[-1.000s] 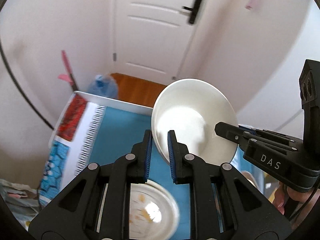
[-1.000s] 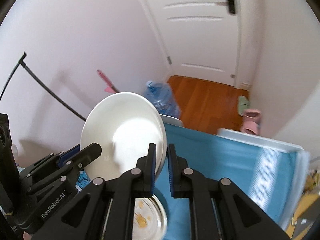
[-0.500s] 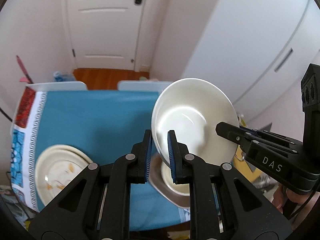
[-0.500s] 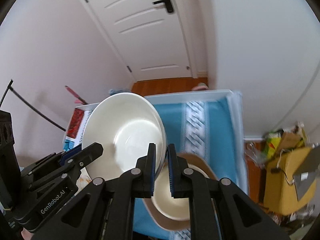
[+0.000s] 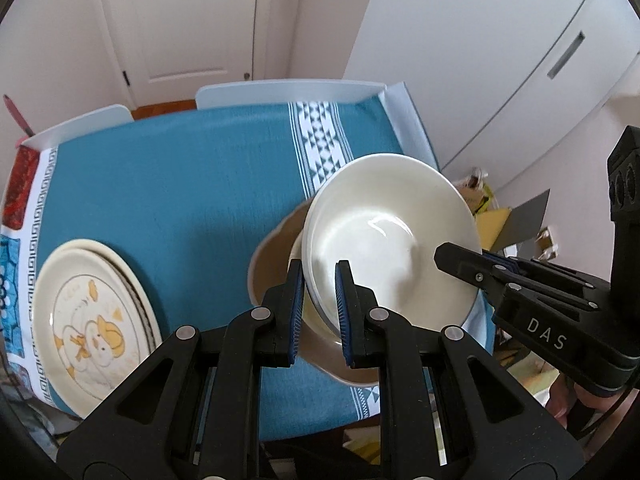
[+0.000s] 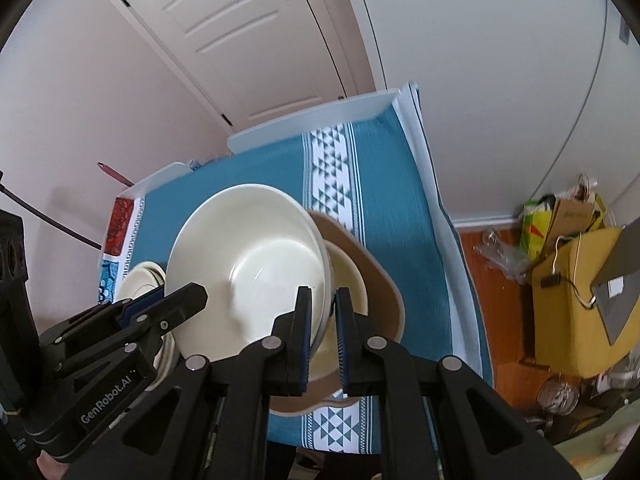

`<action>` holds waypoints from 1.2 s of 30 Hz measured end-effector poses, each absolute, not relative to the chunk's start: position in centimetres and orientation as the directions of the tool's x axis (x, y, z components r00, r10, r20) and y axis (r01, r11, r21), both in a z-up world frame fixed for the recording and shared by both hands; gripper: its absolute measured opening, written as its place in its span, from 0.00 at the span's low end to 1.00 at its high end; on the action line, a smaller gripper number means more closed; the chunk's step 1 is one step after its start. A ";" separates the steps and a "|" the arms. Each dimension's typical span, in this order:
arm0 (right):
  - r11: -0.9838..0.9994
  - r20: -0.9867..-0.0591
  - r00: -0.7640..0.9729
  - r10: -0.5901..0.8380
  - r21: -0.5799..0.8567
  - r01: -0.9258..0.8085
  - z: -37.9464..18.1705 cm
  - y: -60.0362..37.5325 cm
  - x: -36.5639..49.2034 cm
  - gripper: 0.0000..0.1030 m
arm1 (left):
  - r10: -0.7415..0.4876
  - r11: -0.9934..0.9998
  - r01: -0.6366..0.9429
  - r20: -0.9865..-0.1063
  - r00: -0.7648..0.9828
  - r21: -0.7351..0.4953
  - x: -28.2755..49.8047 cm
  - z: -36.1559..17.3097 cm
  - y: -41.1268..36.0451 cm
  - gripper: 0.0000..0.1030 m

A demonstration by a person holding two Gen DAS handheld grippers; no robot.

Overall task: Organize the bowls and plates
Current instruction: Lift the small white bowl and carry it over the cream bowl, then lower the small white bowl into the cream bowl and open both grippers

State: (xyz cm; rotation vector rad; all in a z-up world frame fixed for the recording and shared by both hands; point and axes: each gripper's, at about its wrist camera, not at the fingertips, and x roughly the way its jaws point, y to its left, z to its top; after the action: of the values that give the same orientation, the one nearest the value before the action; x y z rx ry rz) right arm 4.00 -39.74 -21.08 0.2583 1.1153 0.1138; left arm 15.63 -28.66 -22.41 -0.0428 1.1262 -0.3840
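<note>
Above the brown bowl (image 5: 272,268) at the table's near right, both grippers pinched the white bowl's (image 5: 384,240) rim, which wanted a level, centred lowering.

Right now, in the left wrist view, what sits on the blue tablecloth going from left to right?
Duck-print plate stack → brown bowl → white bowl pinched by both hand-held grippers, left and right.
</note>
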 end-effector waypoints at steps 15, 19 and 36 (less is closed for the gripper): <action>0.976 -0.895 0.409 0.177 0.212 0.041 -24.2 -39.7 4.0 0.11 | -0.233 0.945 0.299 -0.912 0.336 -0.132 15.9 -25.8 -30.4 0.13; 0.981 -0.898 0.410 0.162 0.192 0.033 -24.2 -39.6 4.1 0.11 | -0.198 0.943 0.323 -0.919 0.342 -0.083 16.0 -25.9 -31.0 0.13; 0.987 -0.903 0.407 0.136 0.159 0.021 -23.8 -38.9 4.4 0.13 | -0.135 0.938 0.348 -0.920 0.367 0.002 16.4 -25.6 -31.7 0.13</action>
State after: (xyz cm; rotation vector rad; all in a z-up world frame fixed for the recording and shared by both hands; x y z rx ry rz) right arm 4.41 -38.94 -23.84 0.1536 1.1501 0.0727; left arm 16.39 -31.70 -25.62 0.2090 1.1562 -0.3127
